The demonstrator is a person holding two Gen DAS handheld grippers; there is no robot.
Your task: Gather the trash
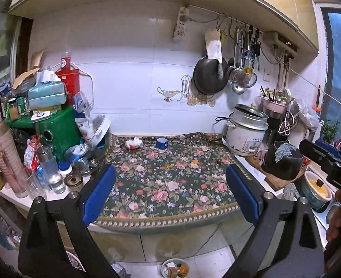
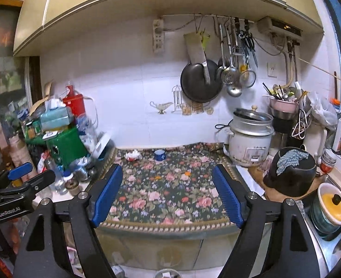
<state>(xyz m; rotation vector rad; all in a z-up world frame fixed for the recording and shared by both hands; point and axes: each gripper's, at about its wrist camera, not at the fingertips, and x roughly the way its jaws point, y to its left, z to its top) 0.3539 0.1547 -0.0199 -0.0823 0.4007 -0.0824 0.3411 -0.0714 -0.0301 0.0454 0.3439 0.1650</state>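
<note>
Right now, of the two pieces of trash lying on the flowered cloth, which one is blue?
The small blue cup, at the back of the flowered cloth. The other piece, a crumpled white tissue with red marks, lies apart from it, nearer the green box.

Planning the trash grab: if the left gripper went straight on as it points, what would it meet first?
Probably the flowered cloth on the counter; the open left gripper holds nothing, and depth is unclear.

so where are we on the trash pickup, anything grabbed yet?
Done: nothing that shows. In hand: nothing; the left tool and right tool are both open and empty, back from the counter. Left: the crumpled tissue and small blue cup at the back of the floral cloth.
</note>
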